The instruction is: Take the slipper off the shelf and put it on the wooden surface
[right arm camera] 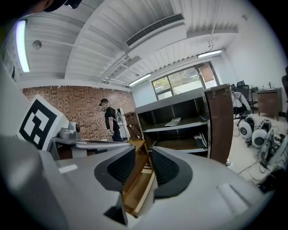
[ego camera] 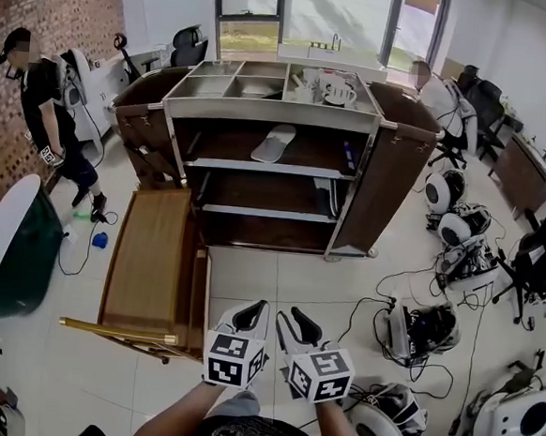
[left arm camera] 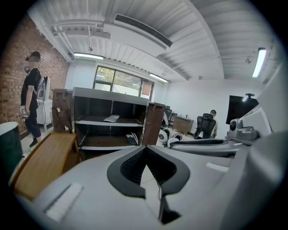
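The right gripper (ego camera: 295, 318) is held with its jaws apart and nothing between them. The left gripper (ego camera: 252, 310) is closed and empty. Both are at the bottom centre. The slipper (ego camera: 273, 143), flat, pale and elongated, lies on the upper board of the shelf (ego camera: 267, 169) in the upper centre, well apart from them. The wooden surface (ego camera: 148, 250), smooth and light brown, is at the left. As the slipper looks thin, it could be pinched only at its edge and dropped, or the board's pale edge could be struck.

person (ego camera: 48, 115) by brick wall (ego camera: 54, 7), office chairs (ego camera: 188, 44), cabled white devices (ego camera: 419, 329) on tiled floor (ego camera: 278, 279)
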